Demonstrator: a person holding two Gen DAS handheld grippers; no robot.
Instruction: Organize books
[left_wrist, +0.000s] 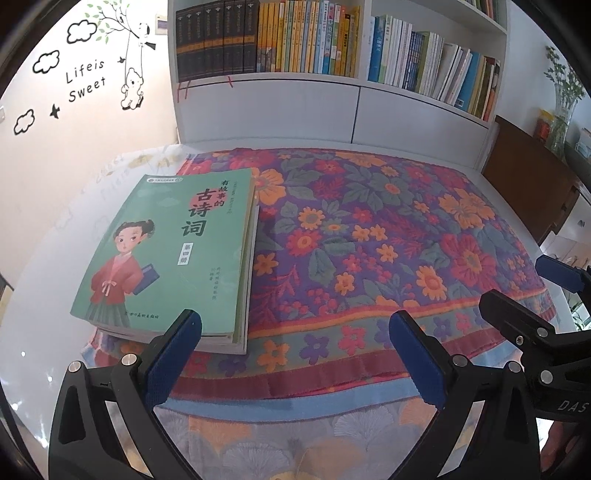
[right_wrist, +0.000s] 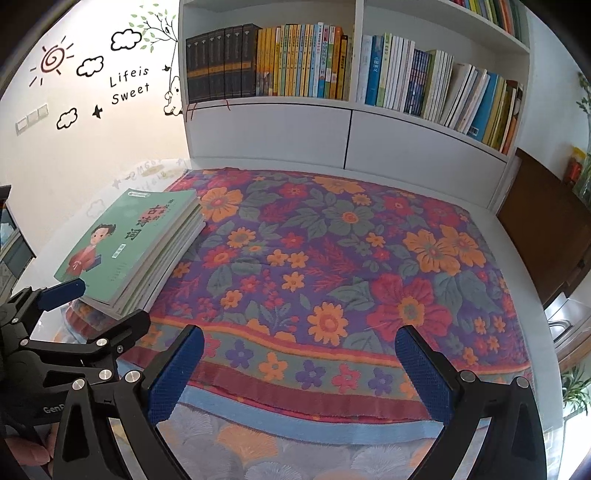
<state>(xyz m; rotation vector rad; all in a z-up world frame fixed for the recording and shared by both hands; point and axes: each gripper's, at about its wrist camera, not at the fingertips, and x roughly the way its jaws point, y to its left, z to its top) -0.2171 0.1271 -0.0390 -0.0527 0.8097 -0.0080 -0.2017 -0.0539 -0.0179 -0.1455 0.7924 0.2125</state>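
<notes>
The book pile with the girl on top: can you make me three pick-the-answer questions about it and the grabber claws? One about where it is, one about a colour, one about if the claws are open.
1. Where does the pile of books lie?
A. on the left part of the flowered cloth
B. inside the white bookshelf
C. between a gripper's fingers

2. What colour is the top book's cover?
A. yellow
B. green
C. black

3. How do the left gripper and the right gripper stand?
A. both open, holding nothing
B. both shut on a book
C. one open, one shut

Answers:
1 A, the pile rests flat at the cloth's left edge, in front of the shelf.
2 B, the cover is green, with a girl in a red top.
3 A, in each wrist view the blue pads stand wide apart with only cloth between them.
</notes>
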